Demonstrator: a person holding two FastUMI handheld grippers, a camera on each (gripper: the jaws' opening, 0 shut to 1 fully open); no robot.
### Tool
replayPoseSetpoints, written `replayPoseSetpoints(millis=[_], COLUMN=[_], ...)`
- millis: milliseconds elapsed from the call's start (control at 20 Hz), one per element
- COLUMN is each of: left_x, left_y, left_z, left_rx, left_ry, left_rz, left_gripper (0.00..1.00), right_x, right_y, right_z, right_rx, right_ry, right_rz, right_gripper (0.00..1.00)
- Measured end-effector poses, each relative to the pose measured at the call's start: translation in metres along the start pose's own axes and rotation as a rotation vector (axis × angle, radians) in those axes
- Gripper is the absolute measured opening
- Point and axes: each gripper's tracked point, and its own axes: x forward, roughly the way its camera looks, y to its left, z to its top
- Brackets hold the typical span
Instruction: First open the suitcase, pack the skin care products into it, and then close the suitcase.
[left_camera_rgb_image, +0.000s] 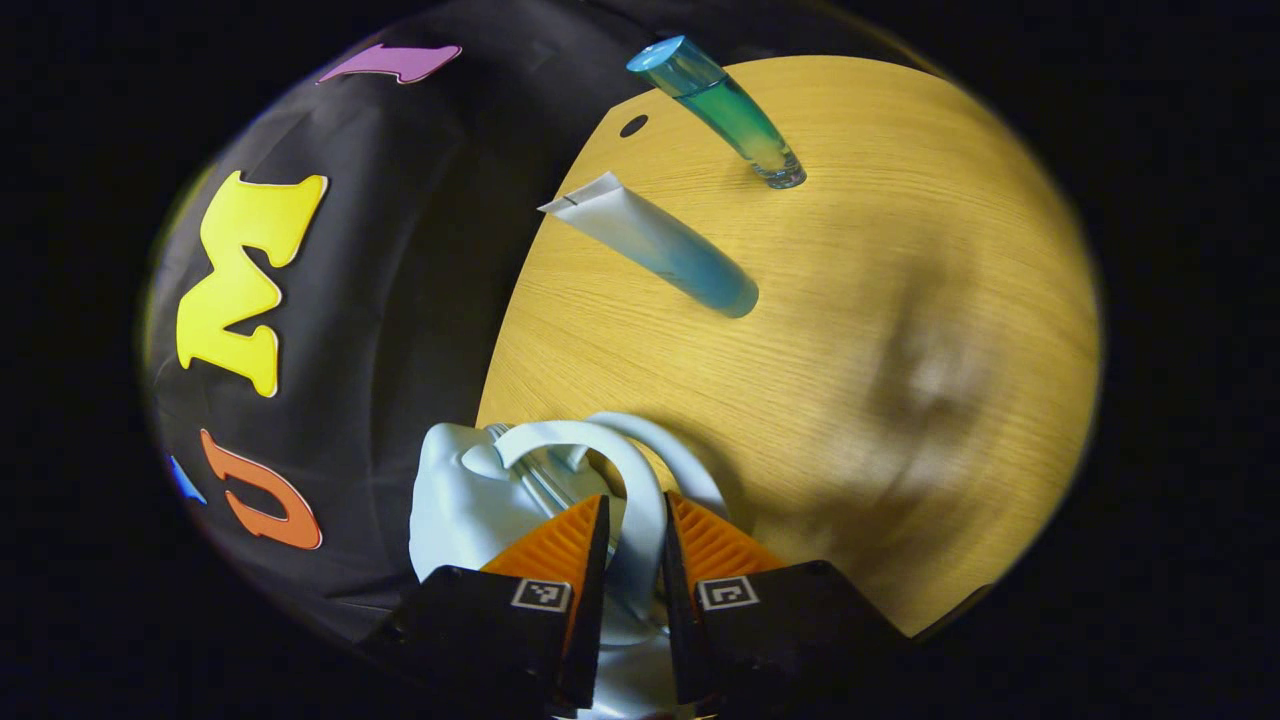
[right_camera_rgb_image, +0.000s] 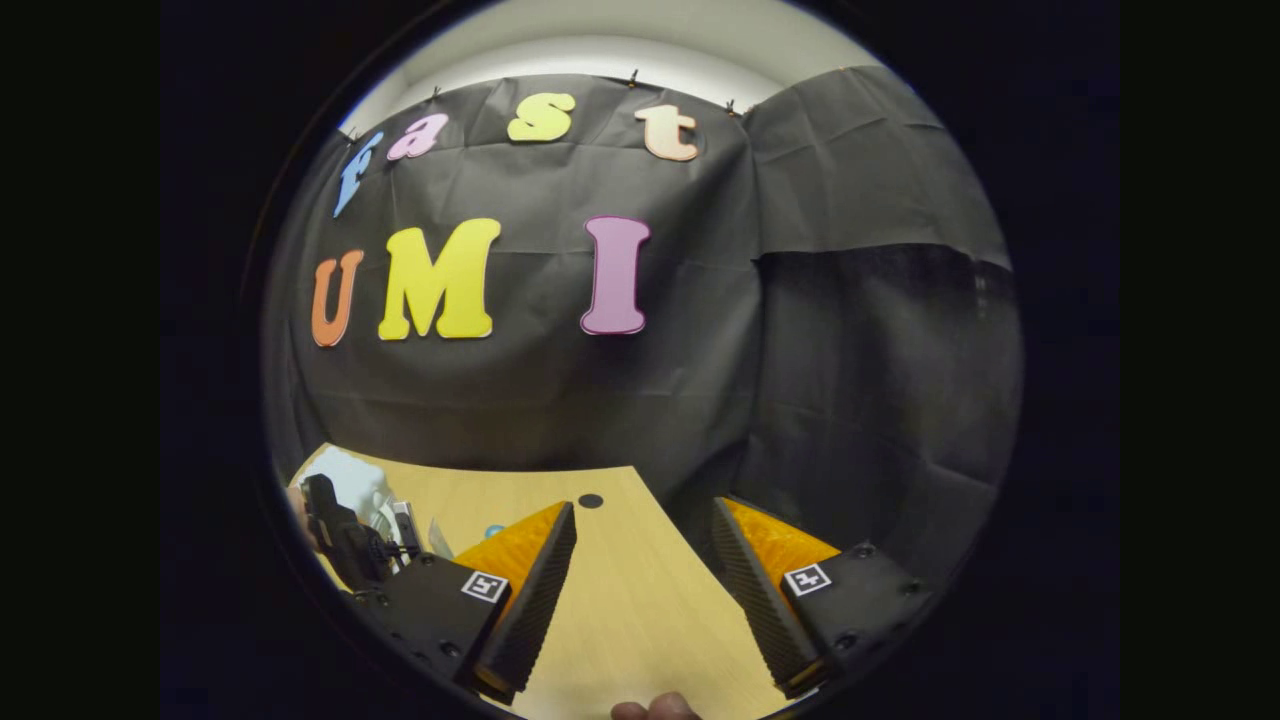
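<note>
In the left gripper view the pale blue suitcase lies at the table's edge. Its curved handle runs between the fingers of my left gripper, which is shut on it. Farther off stand a white-and-blue tube and a green tube with a blue cap. In the right gripper view my right gripper is open above the table with nothing between its fingers. At that view's far left the left gripper shows against the suitcase.
The round-cornered wooden table has a small dark hole near its edge, and black cloth hangs behind it. The same table and hole lie under my right gripper. A fingertip shows at the bottom.
</note>
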Motion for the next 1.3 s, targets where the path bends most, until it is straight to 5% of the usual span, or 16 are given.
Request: replayPoseSetpoints(millis=[350, 600, 950, 1150, 1300], left_x=[-0.028, -0.087, -0.157, -0.167, -0.158], left_y=[0.033, 0.111, 0.212, 0.247, 0.261], left_z=[0.008, -0.001, -0.106, -0.193, -0.253], left_rx=[-0.146, -0.344, -0.666, -0.826, -0.95], left_ry=[-0.085, -0.215, -0.323, -0.322, -0.318], left_rz=[0.013, 0.159, 0.294, 0.411, 0.414], left_gripper=[0.1, 0.03, 0.02, 0.03, 0.02], right_x=[-0.012, -0.021, -0.037, -0.048, -0.062], right_y=[0.011, 0.032, 0.089, 0.124, 0.157], right_z=[0.0, 0.0, 0.017, 0.032, 0.034], right_rx=[0.016, 0.032, -0.031, -0.052, -0.068], right_ry=[-0.003, -0.004, -0.02, -0.025, -0.015], right_rz=[0.006, 0.04, 0.151, 0.192, 0.234], right_gripper=[0.81, 0.81, 0.81, 0.81, 0.81])
